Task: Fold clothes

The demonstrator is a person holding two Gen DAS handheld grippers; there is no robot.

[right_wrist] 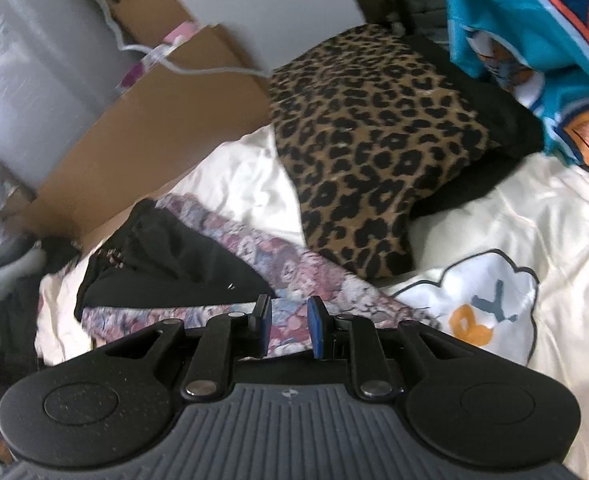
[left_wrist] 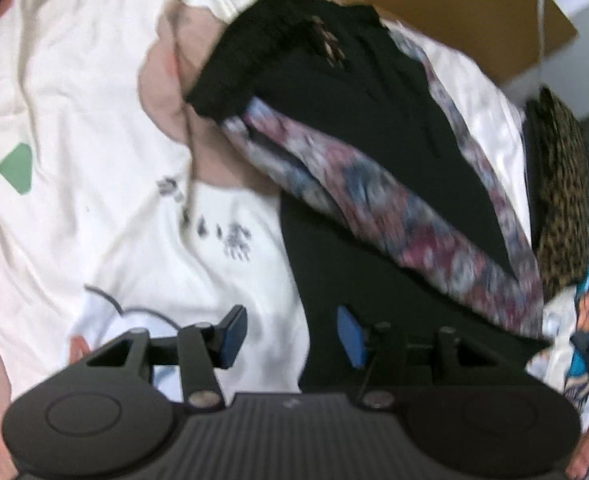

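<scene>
Left gripper: your jaws stand apart with nothing between them; the blue pads hang over the cream bedsheet and the near edge of the black garment.
Right gripper: your jaws leave a narrow gap; the floral fabric shows through that gap, and you cannot tell whether the pads touch it.
Grippers counted: two, one in each of your hands.
Garments counted: you can see four or five pieces in all: one black garment, one floral piece, one leopard-print piece, one teal printed cloth, and a pink piece which may be a garment or part of the bedding.
Black garment, place: it lies on top of the floral fabric, on the bedsheet, just beyond your left gripper.
Black garment, long axis: in your left view it runs from upper left down to lower right; a small pale marking sits near the far end.
Floral fabric, direction: it follows the same diagonal and sticks out along both long edges of the black garment.
Leopard-print piece: it lies beside the far right edge of the floral fabric, over a dark piece beneath.
Teal cloth: it hangs at the upper right of your right view.
Cardboard: one brown box stands past the bed's edge.
</scene>
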